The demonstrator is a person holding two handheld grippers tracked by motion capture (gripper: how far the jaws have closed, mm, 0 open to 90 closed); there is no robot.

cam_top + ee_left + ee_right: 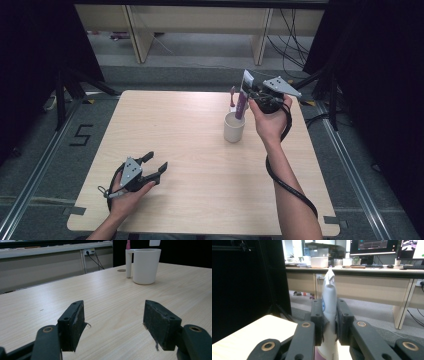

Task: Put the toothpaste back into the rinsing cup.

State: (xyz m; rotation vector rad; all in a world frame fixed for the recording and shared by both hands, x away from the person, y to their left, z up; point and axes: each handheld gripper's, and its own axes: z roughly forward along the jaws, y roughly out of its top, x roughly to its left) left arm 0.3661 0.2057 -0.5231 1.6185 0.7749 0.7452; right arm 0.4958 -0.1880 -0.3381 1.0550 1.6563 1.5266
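Pale wood grain is running across the square table, and we are seeing bare room over its middle and left. Near the far right edge a white cup is standing upright, with a small pink item just behind it. Our right gripper is hovering above the cup, its jaws pinching a white and purple tube whose lower end is dipping into the cup's mouth. Our left gripper is resting near the front left edge, jaws gaping wide and holding nothing.
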